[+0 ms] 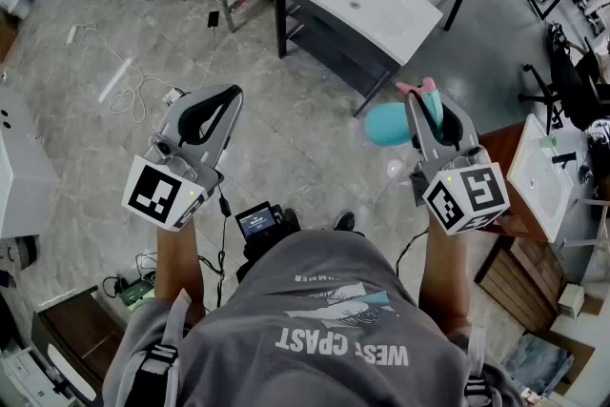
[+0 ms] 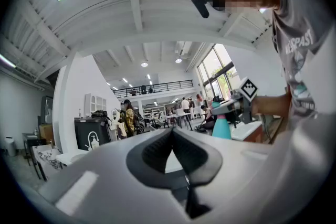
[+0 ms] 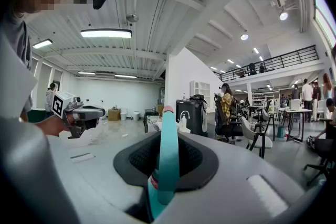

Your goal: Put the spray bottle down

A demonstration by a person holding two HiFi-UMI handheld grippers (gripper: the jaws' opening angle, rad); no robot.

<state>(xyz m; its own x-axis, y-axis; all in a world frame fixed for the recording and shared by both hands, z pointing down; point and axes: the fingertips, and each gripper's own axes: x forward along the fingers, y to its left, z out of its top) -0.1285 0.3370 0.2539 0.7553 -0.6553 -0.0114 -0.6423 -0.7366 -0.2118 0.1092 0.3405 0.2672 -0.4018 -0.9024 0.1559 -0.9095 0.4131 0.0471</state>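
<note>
Protruding past right gripper [image 1: 431, 112], seemingly clamped: spray bottle [image 1: 386, 124].

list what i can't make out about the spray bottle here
- Right gripper view: body of the teal plastic spray bottle, hidden below the right gripper jaws.
- Head view: its neck, covered by that gripper.
- Left gripper view: its surface detail, too small.

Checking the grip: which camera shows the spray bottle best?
The head view: the spray bottle shows its teal body and pink tip, held in the right gripper. The right gripper view shows only its teal top between the jaws; the left gripper view, a small side view.
</note>
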